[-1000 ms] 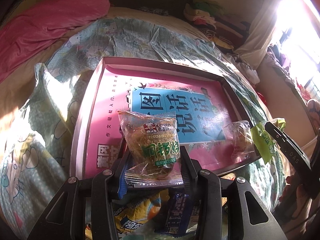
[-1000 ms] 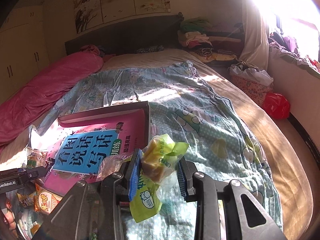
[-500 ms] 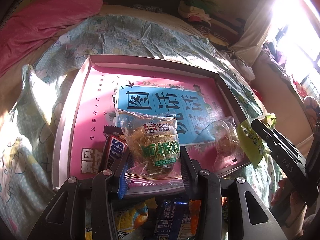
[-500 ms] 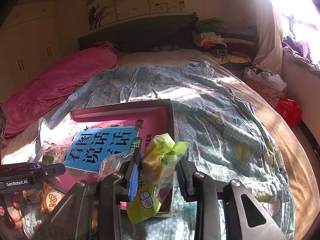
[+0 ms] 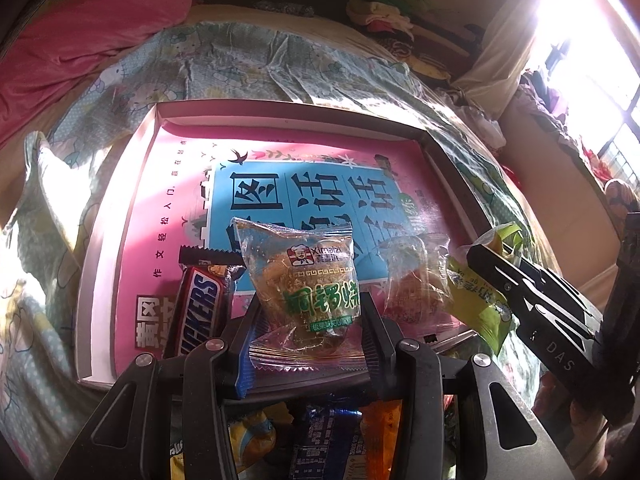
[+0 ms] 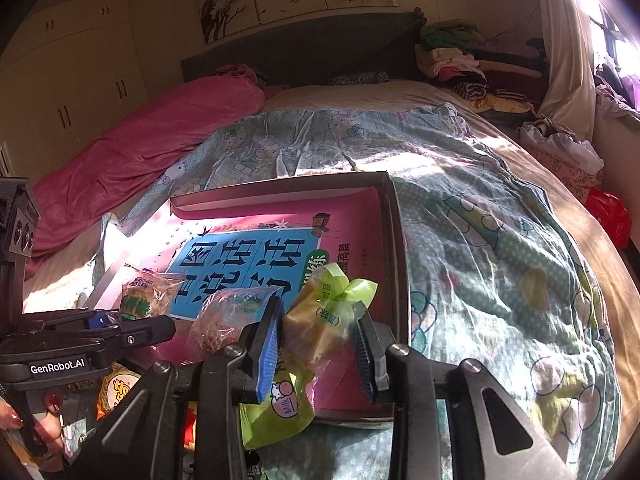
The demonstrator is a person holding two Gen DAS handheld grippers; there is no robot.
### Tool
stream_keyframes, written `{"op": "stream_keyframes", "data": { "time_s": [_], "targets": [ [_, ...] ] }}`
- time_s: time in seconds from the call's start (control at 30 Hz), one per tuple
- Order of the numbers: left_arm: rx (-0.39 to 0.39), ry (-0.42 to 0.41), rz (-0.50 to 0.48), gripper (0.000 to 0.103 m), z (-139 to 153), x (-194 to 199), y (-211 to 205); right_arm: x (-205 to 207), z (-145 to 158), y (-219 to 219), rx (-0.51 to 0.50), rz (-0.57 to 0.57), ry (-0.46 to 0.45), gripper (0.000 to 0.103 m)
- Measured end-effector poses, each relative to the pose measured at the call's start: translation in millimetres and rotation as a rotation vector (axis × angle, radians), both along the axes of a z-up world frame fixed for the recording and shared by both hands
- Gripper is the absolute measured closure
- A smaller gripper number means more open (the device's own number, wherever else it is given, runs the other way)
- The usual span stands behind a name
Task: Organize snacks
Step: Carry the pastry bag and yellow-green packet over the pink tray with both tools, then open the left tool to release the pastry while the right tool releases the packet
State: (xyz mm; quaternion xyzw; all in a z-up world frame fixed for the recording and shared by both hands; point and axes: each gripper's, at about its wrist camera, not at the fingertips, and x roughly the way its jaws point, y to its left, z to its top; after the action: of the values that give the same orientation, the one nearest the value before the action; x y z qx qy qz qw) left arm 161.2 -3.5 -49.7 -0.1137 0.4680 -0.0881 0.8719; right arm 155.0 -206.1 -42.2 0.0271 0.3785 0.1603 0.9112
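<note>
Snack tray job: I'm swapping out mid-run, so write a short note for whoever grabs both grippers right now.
Left gripper: shut on a clear pastry pack, held over the tray's near edge.
Right gripper: shut on a green pack, over the tray's near right corner.
Tray: pink box on the bed; a Snickers bar and a clear-wrapped pastry already lie inside.
Done: those two placed.
Left: set down both held packs, then fetch the loose snacks below the tray's near edge.
</note>
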Motion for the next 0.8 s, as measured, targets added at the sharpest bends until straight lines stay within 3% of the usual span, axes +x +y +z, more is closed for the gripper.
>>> {"op": "stream_keyframes", "data": {
  "time_s": [0.8],
  "targets": [
    [0.026, 0.006, 0.004, 0.057, -5.4, -0.7, 0.0, -7.0, -4.7, -4.9, -0.039, -0.014, 0.032, 0.065]
  ]
}}
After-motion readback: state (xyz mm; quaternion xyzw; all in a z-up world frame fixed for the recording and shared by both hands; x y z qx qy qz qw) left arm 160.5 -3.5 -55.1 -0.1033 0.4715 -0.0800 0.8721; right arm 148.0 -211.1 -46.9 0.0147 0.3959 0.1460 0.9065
